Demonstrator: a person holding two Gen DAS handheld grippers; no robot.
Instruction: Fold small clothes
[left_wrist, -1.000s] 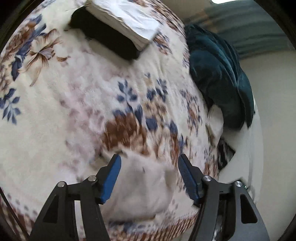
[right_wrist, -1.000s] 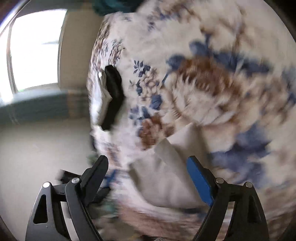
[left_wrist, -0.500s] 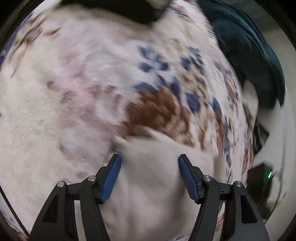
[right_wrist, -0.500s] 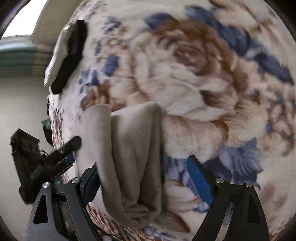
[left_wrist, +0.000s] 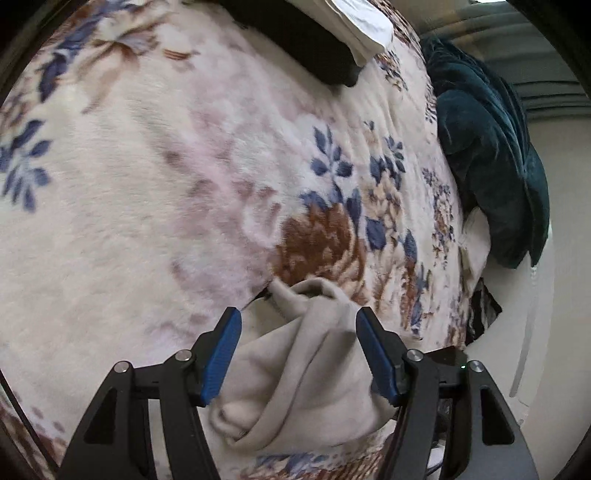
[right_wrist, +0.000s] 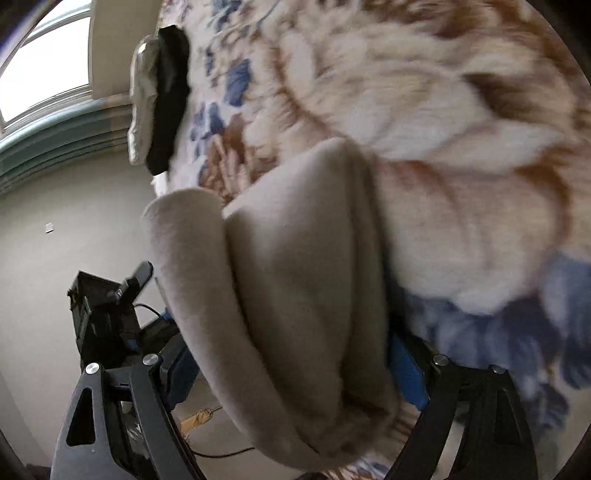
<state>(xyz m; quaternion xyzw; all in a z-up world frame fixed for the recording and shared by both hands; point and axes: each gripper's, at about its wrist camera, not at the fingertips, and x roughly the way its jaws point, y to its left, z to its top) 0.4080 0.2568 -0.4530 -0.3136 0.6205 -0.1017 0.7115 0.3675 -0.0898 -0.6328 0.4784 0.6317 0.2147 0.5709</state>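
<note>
While a folded stack (left_wrist: 354, 26) already sat at the bed's far edge, the beige garment (left_wrist: 314, 369) lay bunched near me, unfolded, between the left gripper's (left_wrist: 299, 354) open jaws; the right gripper's (right_wrist: 295, 373) jaws were closing around it.

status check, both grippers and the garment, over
Left gripper open, straddling beige garment. Right gripper closing round its other bunched end. Nothing in the way on blanket.

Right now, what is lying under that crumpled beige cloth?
The beige cloth lies on a fluffy floral blanket, which shows all around it near the bed's edge. Whatever is directly beneath the bunched folds is covered, so anything tucked there cannot be seen.
</note>
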